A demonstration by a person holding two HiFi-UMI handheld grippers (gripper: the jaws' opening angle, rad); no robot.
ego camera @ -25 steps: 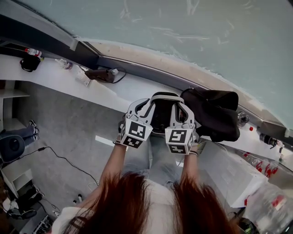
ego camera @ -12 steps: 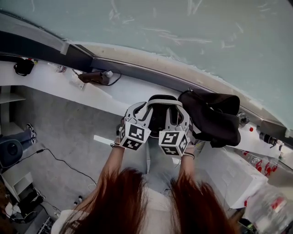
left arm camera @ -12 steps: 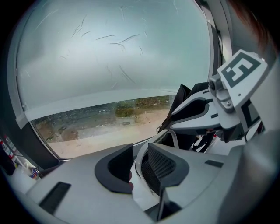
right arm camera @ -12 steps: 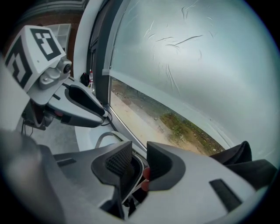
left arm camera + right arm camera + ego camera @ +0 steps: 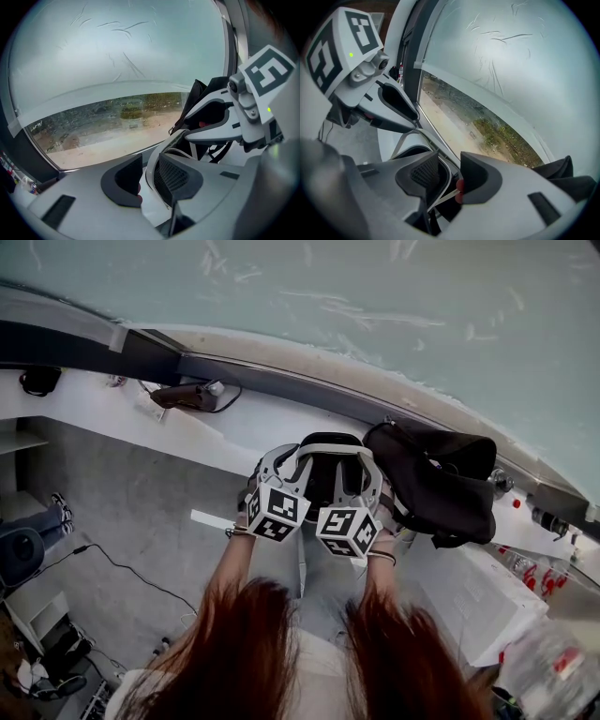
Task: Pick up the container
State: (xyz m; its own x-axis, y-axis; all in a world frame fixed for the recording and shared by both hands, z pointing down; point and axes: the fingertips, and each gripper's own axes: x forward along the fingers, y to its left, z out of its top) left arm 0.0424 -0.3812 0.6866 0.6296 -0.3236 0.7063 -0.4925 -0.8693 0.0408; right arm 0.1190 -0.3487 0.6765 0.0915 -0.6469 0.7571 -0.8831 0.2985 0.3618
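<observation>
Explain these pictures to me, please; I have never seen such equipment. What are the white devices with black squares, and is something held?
No robot here: a person holds a tool in each hand, each with two jaws and a cube of square markers. One picture comes from a camera on the person's head, looking down; the other two from cameras riding on the left gripper and the right gripper. On the white ledge under the window are a white-rimmed container and a black bag. Each gripper has the container's rim between its jaws. The right jaws have just been opening and stand apart; the left jaws stand apart too, so nothing is clamped now.
</observation>
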